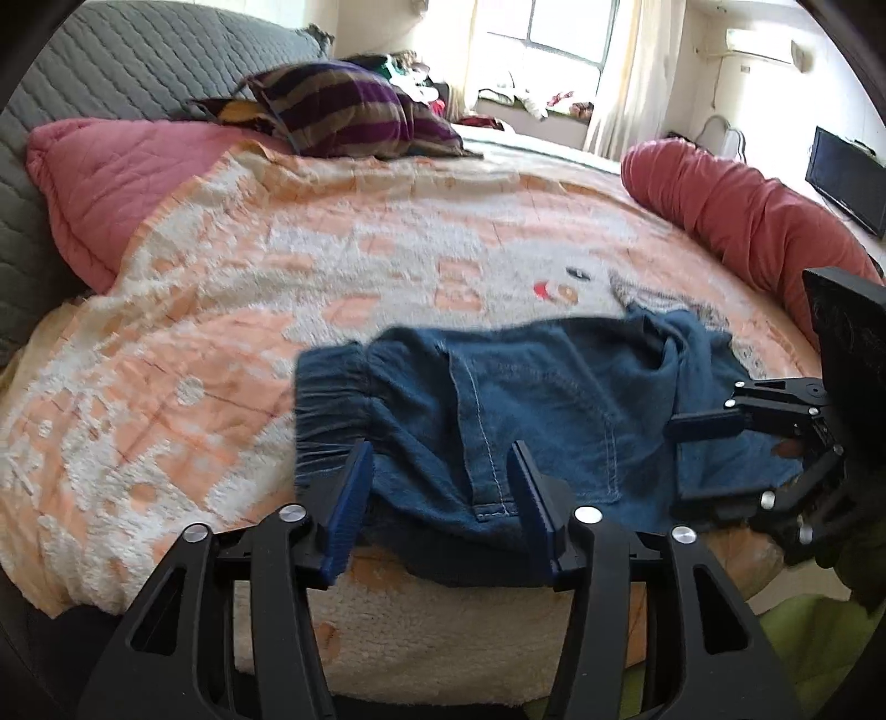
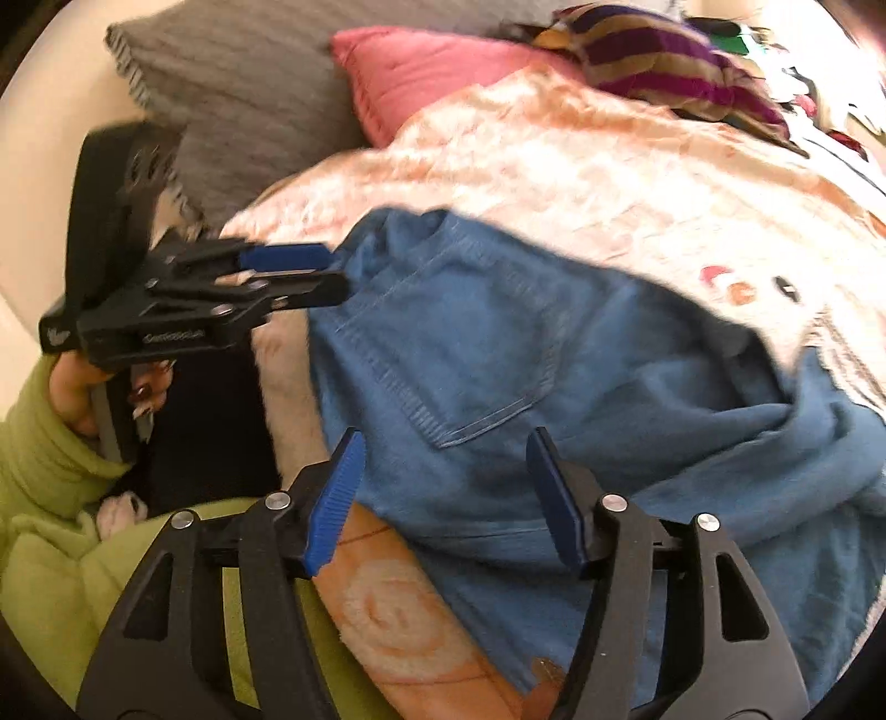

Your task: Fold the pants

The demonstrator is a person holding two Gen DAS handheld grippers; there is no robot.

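Left gripper, right gripper agape over pants.

Home bedroom: bed, pillows, window.

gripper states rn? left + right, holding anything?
Left gripper: open, nothing clamped, over the jeans waistband.
Right gripper: open, nothing clamped, over the jeans.

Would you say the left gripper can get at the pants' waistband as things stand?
Probably yes. The left gripper is open right over the pants, and the waistband lies just ahead of its left finger with nothing between them.
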